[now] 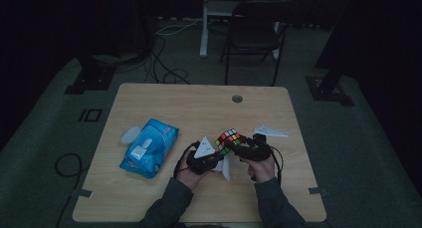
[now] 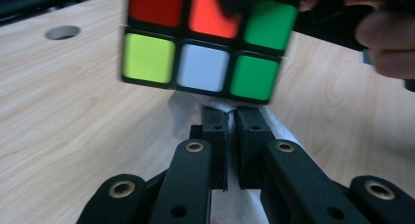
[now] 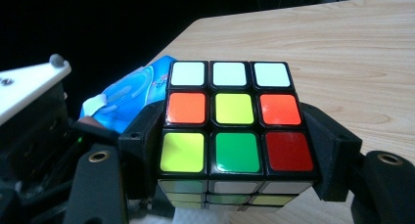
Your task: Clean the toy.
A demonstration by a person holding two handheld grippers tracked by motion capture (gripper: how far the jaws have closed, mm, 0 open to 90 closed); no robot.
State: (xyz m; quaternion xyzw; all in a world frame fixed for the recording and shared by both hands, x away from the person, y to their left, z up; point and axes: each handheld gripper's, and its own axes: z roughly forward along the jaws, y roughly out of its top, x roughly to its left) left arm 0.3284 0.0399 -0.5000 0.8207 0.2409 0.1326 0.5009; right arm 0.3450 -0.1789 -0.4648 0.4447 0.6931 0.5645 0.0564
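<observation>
The right gripper [image 3: 235, 185] clamps the multicoloured plastic puzzle cube [image 3: 235, 131] above the wooden table [image 1: 164, 96]; the left gripper [image 2: 234, 136], pinching a white wipe [image 2: 188, 111], cleans underneath (next, probably, another face).

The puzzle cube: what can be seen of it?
The puzzle cube is a three-by-three of glossy plastic, black-framed, scrambled: white, orange, yellow, green and red stickers. The right gripper clamps it on two opposite sides, off the table. Under it the left gripper pinches a white wipe.
</observation>
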